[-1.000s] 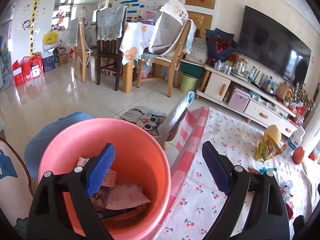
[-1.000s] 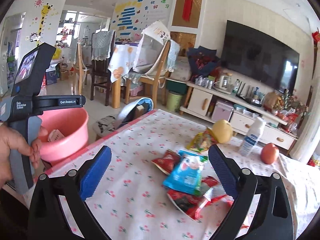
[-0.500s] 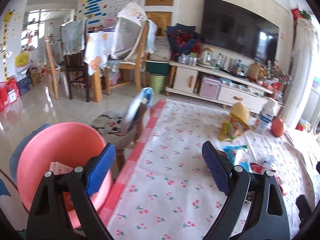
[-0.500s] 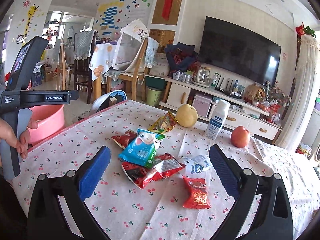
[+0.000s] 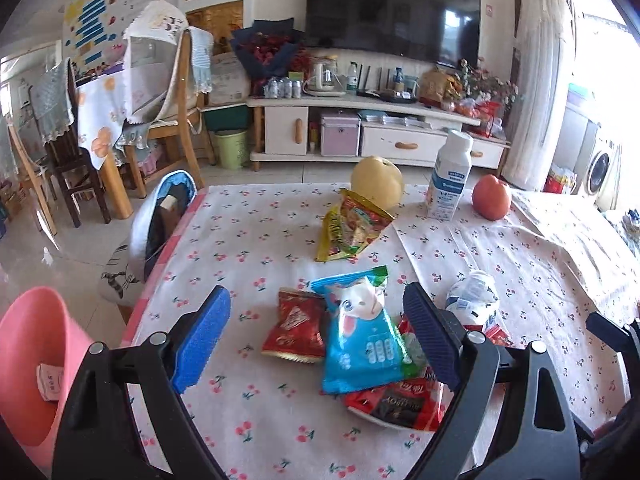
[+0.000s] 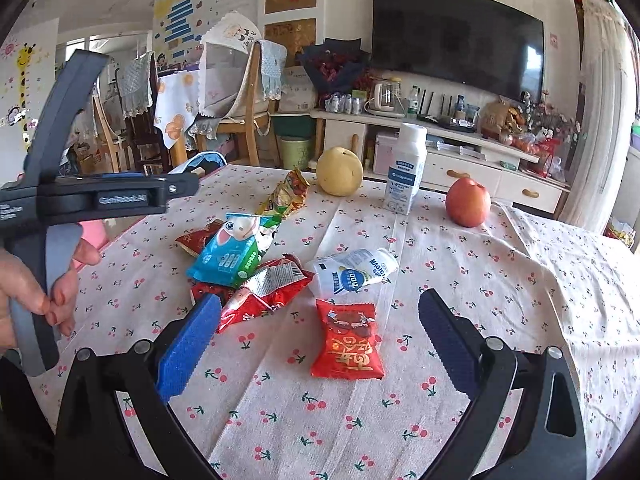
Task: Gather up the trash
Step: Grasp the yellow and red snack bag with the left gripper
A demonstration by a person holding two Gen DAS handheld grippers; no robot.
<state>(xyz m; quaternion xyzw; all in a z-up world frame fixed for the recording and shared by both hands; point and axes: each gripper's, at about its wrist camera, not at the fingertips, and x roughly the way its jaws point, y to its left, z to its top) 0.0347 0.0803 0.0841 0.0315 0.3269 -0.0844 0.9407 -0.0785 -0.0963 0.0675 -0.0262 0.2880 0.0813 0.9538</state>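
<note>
Here blue packet (image 5: pixel 362 344) between wide left jaws

My left wrist view looked down across the table (image 5: pixel 256 232) from its near-left edge; my right wrist view faced likewise, sharing the blue packet (image 5: pixel 362 344) (image 6: pixel 228 254).

"MAGIC" on the fallen white bottle (image 6: pixel 352 272); "GenRobot.AI" on the left gripper's handle (image 6: pixel 120 199).
</note>
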